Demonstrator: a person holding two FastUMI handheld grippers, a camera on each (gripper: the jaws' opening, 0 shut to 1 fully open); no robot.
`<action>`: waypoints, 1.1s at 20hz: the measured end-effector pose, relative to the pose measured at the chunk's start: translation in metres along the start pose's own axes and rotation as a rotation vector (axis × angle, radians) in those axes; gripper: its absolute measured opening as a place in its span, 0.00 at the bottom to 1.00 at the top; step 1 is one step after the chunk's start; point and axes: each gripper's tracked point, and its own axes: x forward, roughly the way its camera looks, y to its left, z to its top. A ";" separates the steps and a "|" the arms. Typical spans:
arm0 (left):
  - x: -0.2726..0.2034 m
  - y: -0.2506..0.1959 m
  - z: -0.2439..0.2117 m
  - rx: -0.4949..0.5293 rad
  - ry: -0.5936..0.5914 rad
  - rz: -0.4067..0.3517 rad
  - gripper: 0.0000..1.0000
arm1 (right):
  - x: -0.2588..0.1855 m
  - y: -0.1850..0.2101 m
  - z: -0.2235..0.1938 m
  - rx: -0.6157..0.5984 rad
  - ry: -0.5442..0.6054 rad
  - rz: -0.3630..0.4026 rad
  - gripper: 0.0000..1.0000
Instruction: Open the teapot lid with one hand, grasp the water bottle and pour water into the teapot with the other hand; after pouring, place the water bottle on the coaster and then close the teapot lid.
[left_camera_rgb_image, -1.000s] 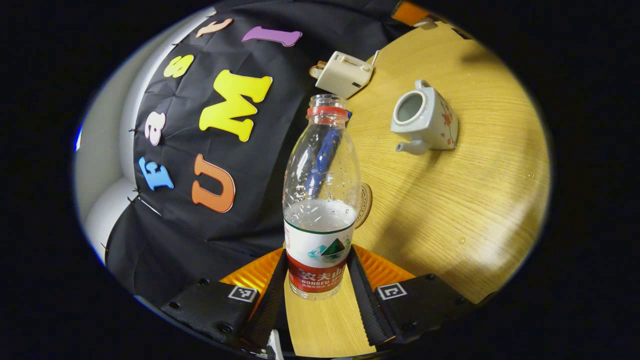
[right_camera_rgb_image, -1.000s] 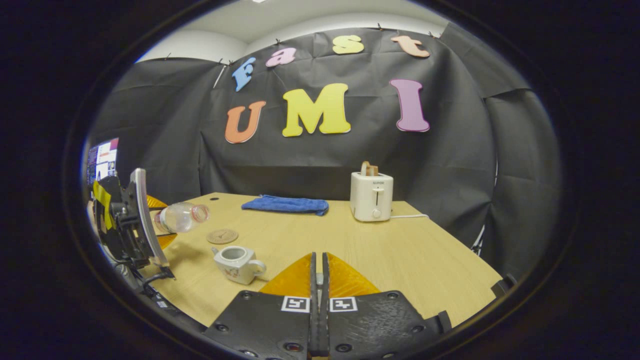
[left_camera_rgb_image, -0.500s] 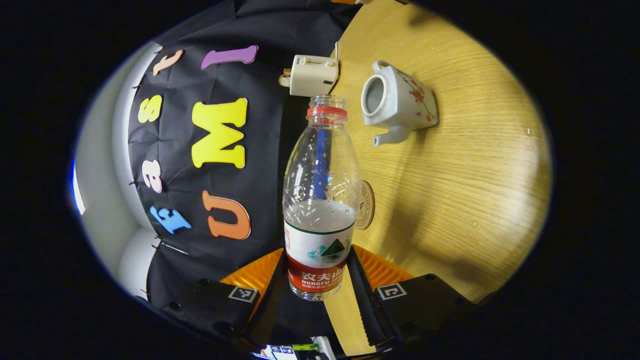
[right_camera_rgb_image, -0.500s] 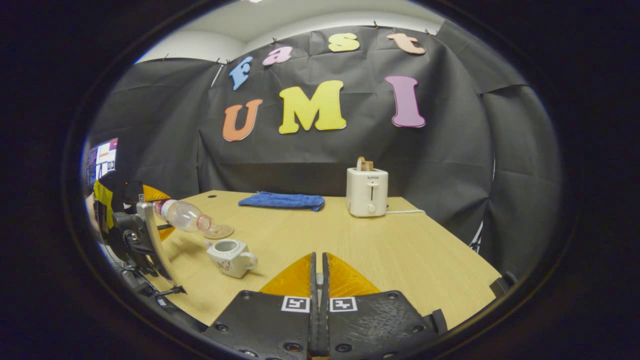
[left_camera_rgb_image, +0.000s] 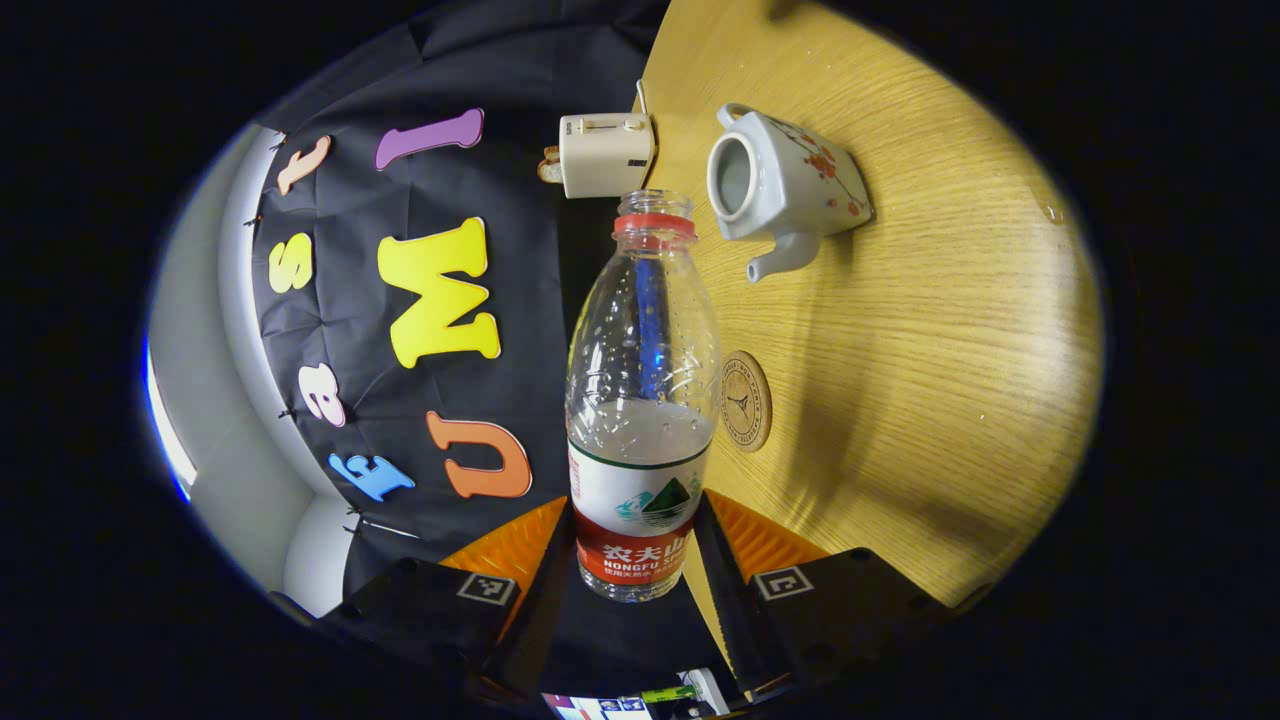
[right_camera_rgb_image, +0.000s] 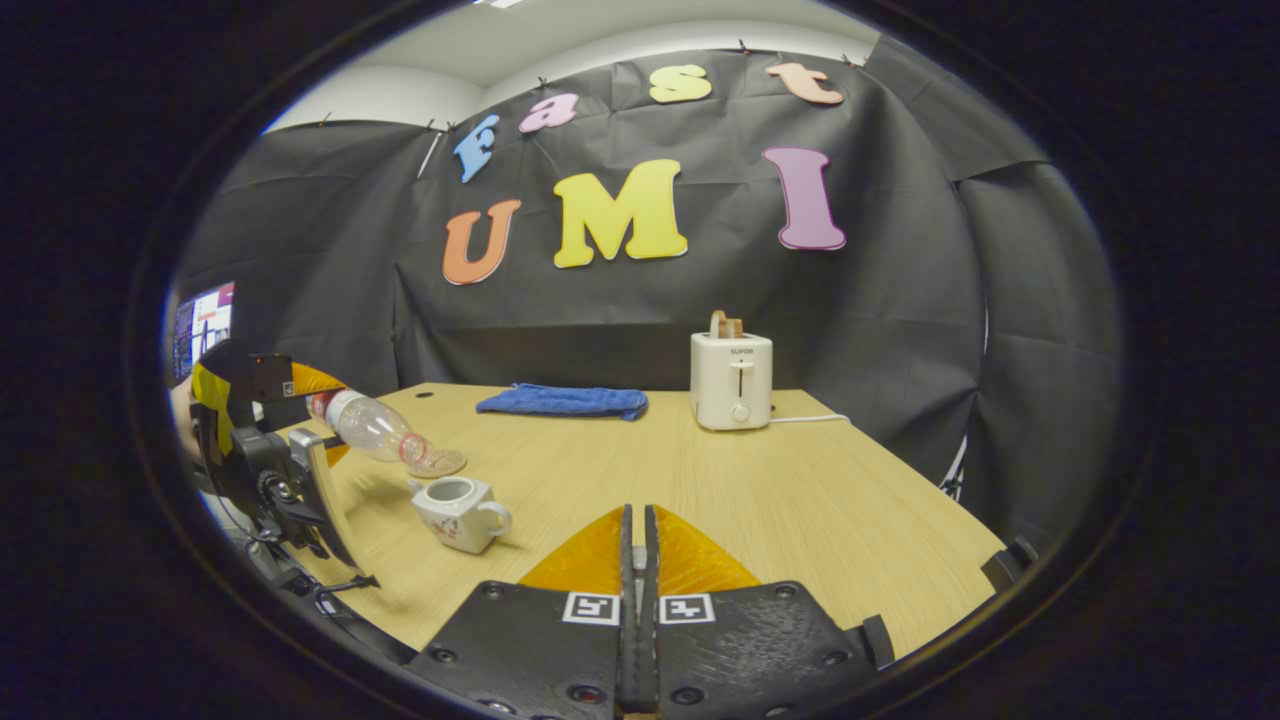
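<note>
My left gripper (left_camera_rgb_image: 635, 520) is shut on the labelled lower part of a clear water bottle (left_camera_rgb_image: 643, 380) that has a red neck ring, no cap and a little water inside. In the right gripper view the bottle (right_camera_rgb_image: 375, 428) tilts mouth-down, its mouth just above and behind the white teapot (right_camera_rgb_image: 458, 512), with the left gripper (right_camera_rgb_image: 270, 470) at the table's left edge. The teapot (left_camera_rgb_image: 780, 190) stands lidless, its round opening bare. A round coaster (left_camera_rgb_image: 746, 400) lies beside it on the table. My right gripper (right_camera_rgb_image: 637, 540) is shut, fingers together, above the table's near side.
A white toaster (right_camera_rgb_image: 731, 380) stands at the back of the wooden table (right_camera_rgb_image: 800, 500) with its cord trailing right. A folded blue cloth (right_camera_rgb_image: 563, 401) lies at the back. A monitor (right_camera_rgb_image: 205, 325) glows at far left.
The left gripper has rolled further, so the bottle went from about level to mouth-down near the teapot. The right gripper has hardly moved.
</note>
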 end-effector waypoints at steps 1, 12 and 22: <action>0.000 -0.001 0.002 0.009 -0.002 0.000 0.72 | 0.000 -0.001 0.000 -0.002 0.000 -0.001 0.00; 0.004 0.020 0.010 0.163 -0.022 0.066 0.75 | -0.003 -0.009 -0.001 0.008 -0.006 -0.010 0.00; 0.003 0.032 0.011 0.259 -0.024 0.099 0.71 | -0.008 -0.007 0.000 0.010 -0.018 0.000 0.00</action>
